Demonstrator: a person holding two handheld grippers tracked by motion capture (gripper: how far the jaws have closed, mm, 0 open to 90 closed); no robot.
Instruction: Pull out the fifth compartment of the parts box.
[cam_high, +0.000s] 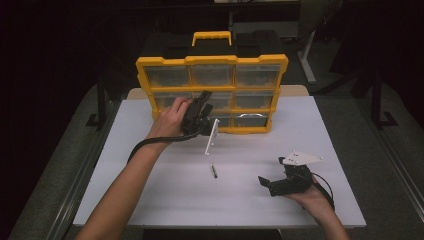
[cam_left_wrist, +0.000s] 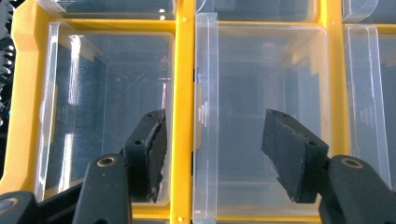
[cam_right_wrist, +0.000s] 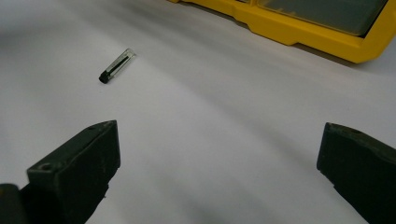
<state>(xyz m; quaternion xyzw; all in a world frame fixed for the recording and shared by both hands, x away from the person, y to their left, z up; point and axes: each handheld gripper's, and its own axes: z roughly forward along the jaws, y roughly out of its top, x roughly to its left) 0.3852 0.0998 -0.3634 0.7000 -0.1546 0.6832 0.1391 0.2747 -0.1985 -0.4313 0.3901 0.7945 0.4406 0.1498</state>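
White table (cam_high: 150, 190), small black-capped vial (cam_high: 213, 171) lying mid-table

One organizer (cam_high: 212, 60), one small vial (cam_high: 213, 171)

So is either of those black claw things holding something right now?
No. The left gripper has its jaws either side of a clear plastic drawer's edge in the yellow organiser box, not yet pressing. The right gripper is open above the white table.
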